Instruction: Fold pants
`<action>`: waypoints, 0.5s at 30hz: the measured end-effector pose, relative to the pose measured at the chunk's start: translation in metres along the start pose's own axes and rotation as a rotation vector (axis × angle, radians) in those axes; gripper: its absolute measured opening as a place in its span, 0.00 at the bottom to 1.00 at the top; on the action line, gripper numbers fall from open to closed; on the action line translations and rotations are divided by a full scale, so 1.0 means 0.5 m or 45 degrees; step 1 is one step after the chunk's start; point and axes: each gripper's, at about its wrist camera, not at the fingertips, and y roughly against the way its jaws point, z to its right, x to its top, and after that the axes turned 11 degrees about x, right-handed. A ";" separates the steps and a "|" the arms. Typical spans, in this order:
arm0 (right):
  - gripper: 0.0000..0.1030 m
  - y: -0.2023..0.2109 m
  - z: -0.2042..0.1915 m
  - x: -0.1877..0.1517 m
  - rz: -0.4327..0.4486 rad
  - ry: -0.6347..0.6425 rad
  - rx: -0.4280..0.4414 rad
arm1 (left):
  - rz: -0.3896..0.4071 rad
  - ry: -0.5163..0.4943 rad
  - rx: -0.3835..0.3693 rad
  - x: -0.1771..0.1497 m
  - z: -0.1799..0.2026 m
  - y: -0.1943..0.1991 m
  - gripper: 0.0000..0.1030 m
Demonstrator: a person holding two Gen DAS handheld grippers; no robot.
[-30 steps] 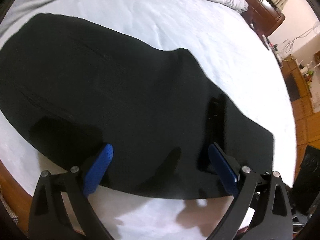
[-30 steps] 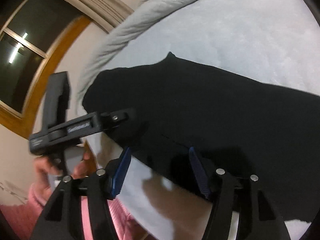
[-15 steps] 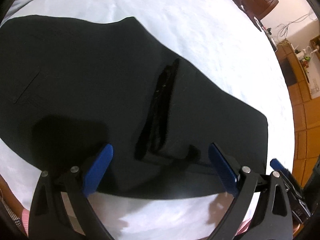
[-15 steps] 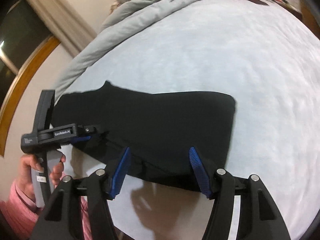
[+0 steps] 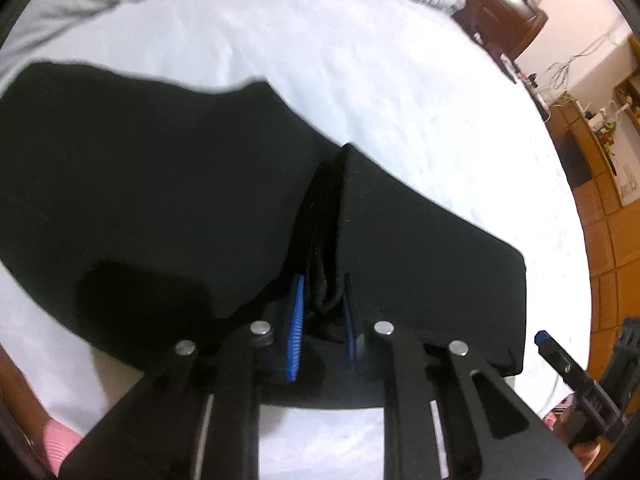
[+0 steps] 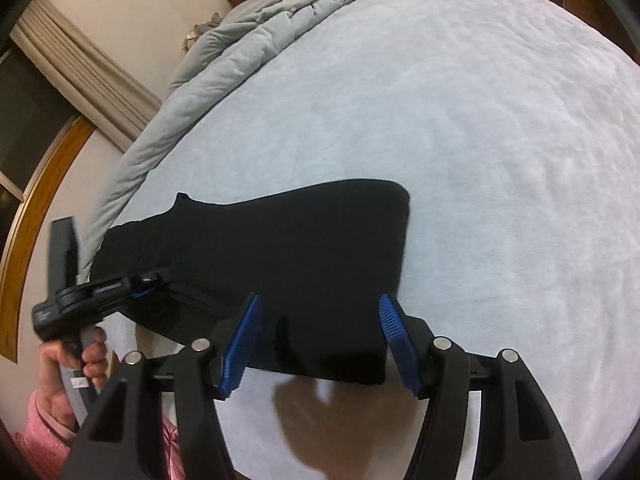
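Observation:
Black pants (image 5: 160, 200) lie flat across the white bed sheet (image 5: 400, 80). My left gripper (image 5: 322, 292) is at their near edge. Its jaws are closing, and the blue pads pinch a raised ridge of black cloth between them. In the right wrist view the pants (image 6: 300, 248) end in a straight edge at the right. My right gripper (image 6: 319, 300) stands open low over the pants' near edge close to that end, its pads apart and touching no cloth. The left gripper (image 6: 148, 280) shows there too, on the pants' left part, held by a hand (image 6: 92, 356).
A grey duvet (image 6: 248, 40) is bunched along the far side of the bed. A wooden bed frame (image 6: 24, 232) and curtains are at the left. Wooden floor (image 5: 612, 248) and a dark cabinet (image 5: 500, 12) lie beyond the bed's right edge. A pink sleeve (image 6: 44, 440) is at the near left.
The left jaws went from wide open to pinched on a ridge of cloth at the near edge. The right gripper slid along the pants to their right end.

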 end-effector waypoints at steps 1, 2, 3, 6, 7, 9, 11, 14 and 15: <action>0.60 0.000 -0.001 0.001 -0.002 0.004 -0.002 | 0.015 -0.003 0.007 0.000 -0.007 0.011 0.15; 0.60 -0.003 -0.003 0.001 -0.008 0.009 -0.005 | 0.024 -0.006 0.011 0.000 -0.019 0.019 0.15; 0.60 -0.005 -0.005 0.002 -0.013 0.012 -0.007 | 0.024 -0.013 0.023 0.001 -0.030 0.019 0.15; 0.60 -0.023 -0.018 0.002 -0.037 0.025 -0.007 | -0.004 -0.010 0.097 0.006 -0.058 -0.011 0.15; 0.60 -0.031 -0.024 0.002 -0.053 0.038 -0.007 | -0.023 0.003 0.100 0.005 -0.065 -0.026 0.16; 0.60 -0.043 -0.030 0.004 -0.075 0.058 -0.004 | -0.032 -0.015 0.104 0.003 -0.072 -0.043 0.17; 0.60 -0.055 -0.036 0.009 -0.095 0.074 -0.019 | -0.017 -0.038 0.115 0.006 -0.064 -0.037 0.20; 0.60 -0.058 -0.038 0.029 -0.091 0.083 -0.015 | 0.012 -0.051 0.150 0.013 -0.057 -0.007 0.34; 0.60 -0.057 -0.038 0.037 -0.085 0.085 -0.005 | 0.032 -0.047 0.145 0.018 -0.058 0.003 0.36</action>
